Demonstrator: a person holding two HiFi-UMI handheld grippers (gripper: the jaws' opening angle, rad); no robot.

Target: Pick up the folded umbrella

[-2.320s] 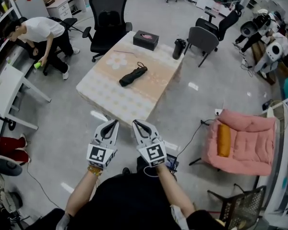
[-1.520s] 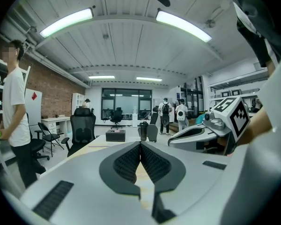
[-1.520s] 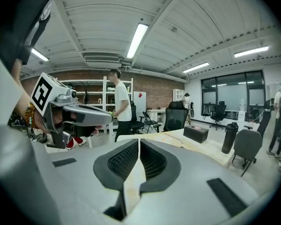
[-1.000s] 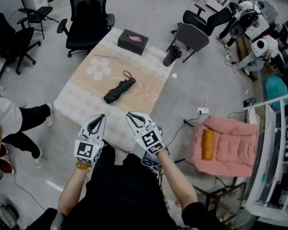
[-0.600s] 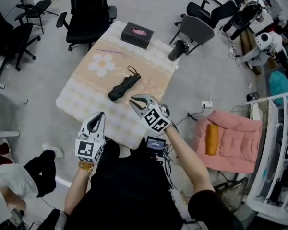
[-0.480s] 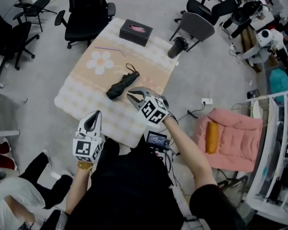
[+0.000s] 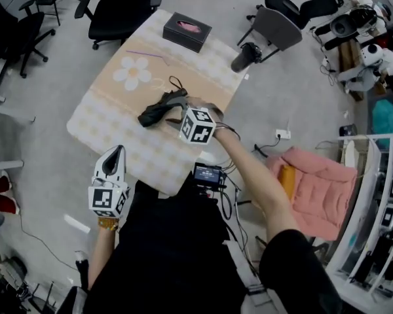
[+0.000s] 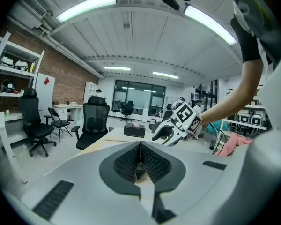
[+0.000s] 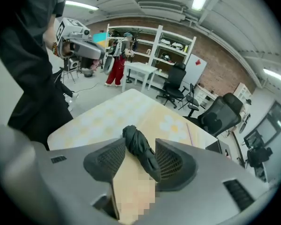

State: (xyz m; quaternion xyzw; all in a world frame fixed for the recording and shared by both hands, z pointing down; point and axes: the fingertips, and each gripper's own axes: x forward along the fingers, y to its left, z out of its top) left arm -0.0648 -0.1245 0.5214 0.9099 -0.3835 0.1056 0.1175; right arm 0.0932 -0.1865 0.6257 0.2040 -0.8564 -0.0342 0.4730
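Downward, right hand-held gripper [image 9: 140, 146] opening, astride umbrella [image 7: 157, 108]

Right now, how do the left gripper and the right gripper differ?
The right gripper points down over the table, its jaws just opened and apart around the folded umbrella; the left gripper points roughly level at the table's near edge, jaws together, empty. Both carry a marker cube.
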